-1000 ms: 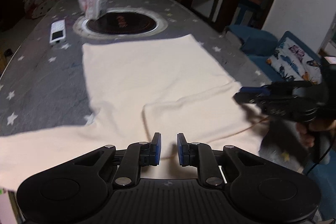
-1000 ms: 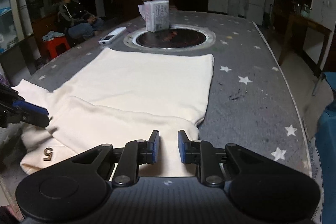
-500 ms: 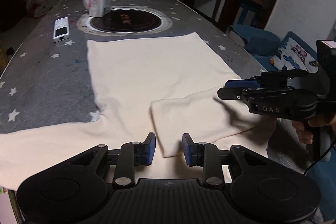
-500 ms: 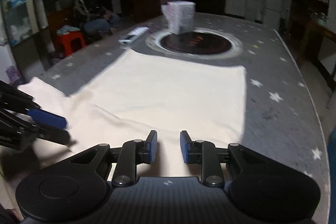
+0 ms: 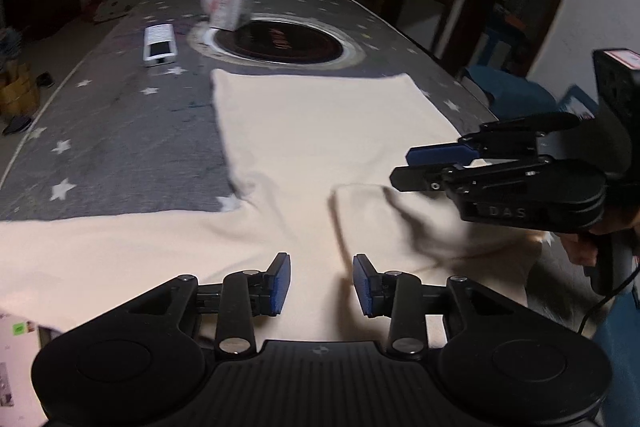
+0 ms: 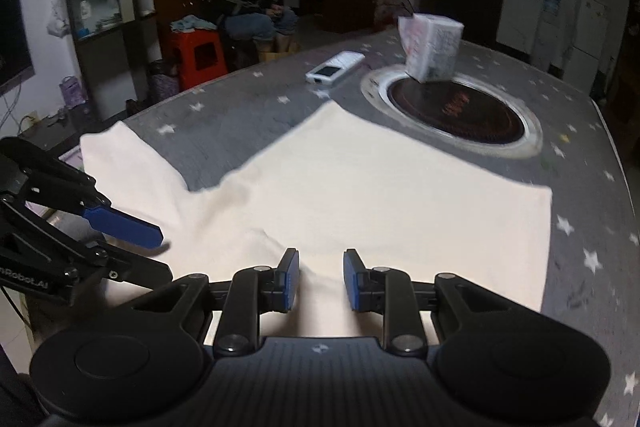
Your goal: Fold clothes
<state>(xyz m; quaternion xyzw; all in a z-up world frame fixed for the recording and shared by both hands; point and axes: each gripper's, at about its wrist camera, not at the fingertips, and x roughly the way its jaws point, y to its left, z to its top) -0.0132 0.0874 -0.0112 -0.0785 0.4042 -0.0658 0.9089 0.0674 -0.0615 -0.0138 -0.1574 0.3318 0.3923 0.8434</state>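
The jaws of the left gripper (image 5: 322, 281) have just been opening and stand spread with nothing pinched; those of the right gripper (image 6: 321, 279) are parted too, empty above the cloth. One cream shirt (image 5: 320, 143) lies spread on the grey star-patterned table (image 5: 120, 131), one sleeve (image 5: 400, 223) folded in over the body, the other (image 6: 128, 167) stretched out sideways. Its near hem is hidden behind the gripper bodies. Beyond stand one tissue pack (image 6: 432, 47), blurred, and one remote (image 6: 334, 67) beside a round inset hob (image 6: 456, 107).
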